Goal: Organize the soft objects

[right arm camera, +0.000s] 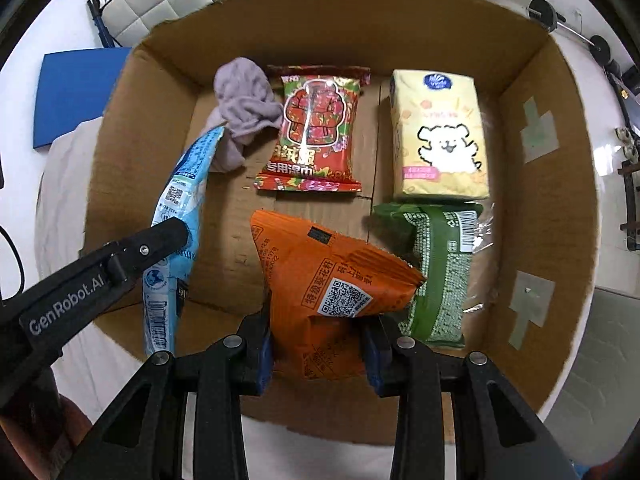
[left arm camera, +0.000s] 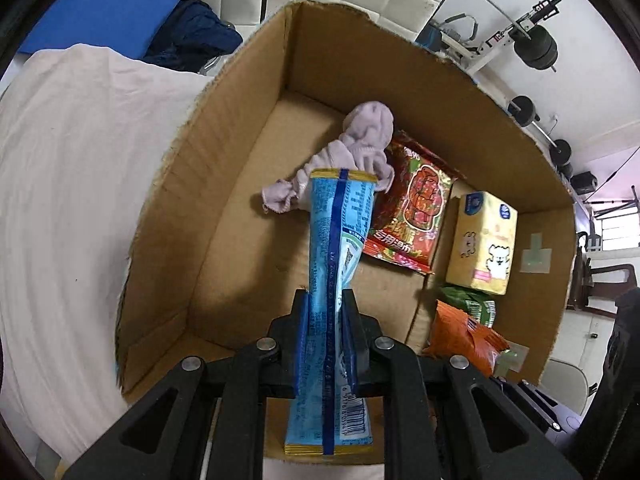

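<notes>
the left gripper (left arm camera: 327,320) is pinching a blue pack (left arm camera: 340,248) between its two fingers. the pack stands on its thin edge and sticks out past the fingers, over the open box (left arm camera: 224,184). its far end is near the purple cloth (left arm camera: 360,148), which is bunched up at the back of the box floor.

the right gripper (right arm camera: 318,344) is squeezing an orange pack (right arm camera: 328,280). the blue pads (right arm camera: 263,350) press on both sides of it. the orange pack is puffy and tilts up inside the front of the box (right arm camera: 560,208).

from the right camera you can see the left gripper (right arm camera: 160,242) come in from the left side, with the blue pack (right arm camera: 180,232) hanging in it by the left wall.

a red pack (right arm camera: 316,128) lies flat on the box floor, just beside the purple cloth (right arm camera: 244,108). a yellow pack (right arm camera: 438,136) with a white dog on it lies to the right of the red one. a green pack (right arm camera: 438,268) lies in front of the yellow one and touches the orange pack.

the box sits on a white sheet (left arm camera: 72,200). a dark blue cloth (left arm camera: 192,36) and a blue board (left arm camera: 100,8) are behind it. weights on a bar (left arm camera: 534,46) are by the far wall.
</notes>
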A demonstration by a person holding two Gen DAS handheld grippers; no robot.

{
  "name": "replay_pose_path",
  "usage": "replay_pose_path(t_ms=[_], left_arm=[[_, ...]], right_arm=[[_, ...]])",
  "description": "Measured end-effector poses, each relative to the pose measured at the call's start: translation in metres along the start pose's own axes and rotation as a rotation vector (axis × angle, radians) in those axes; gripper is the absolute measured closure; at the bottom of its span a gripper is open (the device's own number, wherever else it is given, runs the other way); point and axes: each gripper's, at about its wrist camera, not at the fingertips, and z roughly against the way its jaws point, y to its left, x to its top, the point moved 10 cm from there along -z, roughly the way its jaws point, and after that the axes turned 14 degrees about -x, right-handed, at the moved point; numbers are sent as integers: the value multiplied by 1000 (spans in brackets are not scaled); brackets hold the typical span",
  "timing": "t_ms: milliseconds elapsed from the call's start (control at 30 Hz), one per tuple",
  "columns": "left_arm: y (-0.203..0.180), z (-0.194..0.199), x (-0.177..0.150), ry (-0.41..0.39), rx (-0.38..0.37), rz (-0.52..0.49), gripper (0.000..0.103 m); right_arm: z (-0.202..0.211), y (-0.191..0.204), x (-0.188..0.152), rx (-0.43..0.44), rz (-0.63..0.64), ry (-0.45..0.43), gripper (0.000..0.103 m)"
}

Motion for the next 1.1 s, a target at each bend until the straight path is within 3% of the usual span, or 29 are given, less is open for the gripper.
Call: replay_pose_path(t_ms=[200, 333, 367, 433, 500, 600, 667, 767, 867, 933, 1100], left_arm=[[2, -2, 4, 14, 6, 1, 88], [6, 1, 3, 33, 54, -4, 85], [5, 2, 2, 38, 67, -14, 82], [5, 5, 1, 49, 111, -48, 74], [4, 8, 0, 44, 117, -64, 69], [6, 13, -2, 34, 126, -71, 50], [8, 17, -1, 22, 127, -71, 30], [11, 27, -1, -10, 146, -84, 10], [9, 34, -1, -35, 168, -118, 6], [8, 39, -3, -54, 180, -146, 2], [1, 48, -13, -79, 192, -211, 2]], right_arm=[[-16, 3, 2, 10, 9, 23, 64], [-23, 6, 1, 25, 28, 36, 62], [-24, 6, 0, 22, 31, 42, 60], [-21, 5, -1, 24, 34, 39, 41], [-19, 3, -2, 21, 31, 32, 33], [-16, -1, -3, 21, 26, 33, 32], [-12, -5, -5, 12, 24, 27, 31], [-3, -14, -8, -3, 16, 19, 20], [3, -21, -12, -24, 11, 5, 13], [8, -27, -13, -43, -3, -9, 0], [23, -48, -22, -100, -65, -54, 0]])
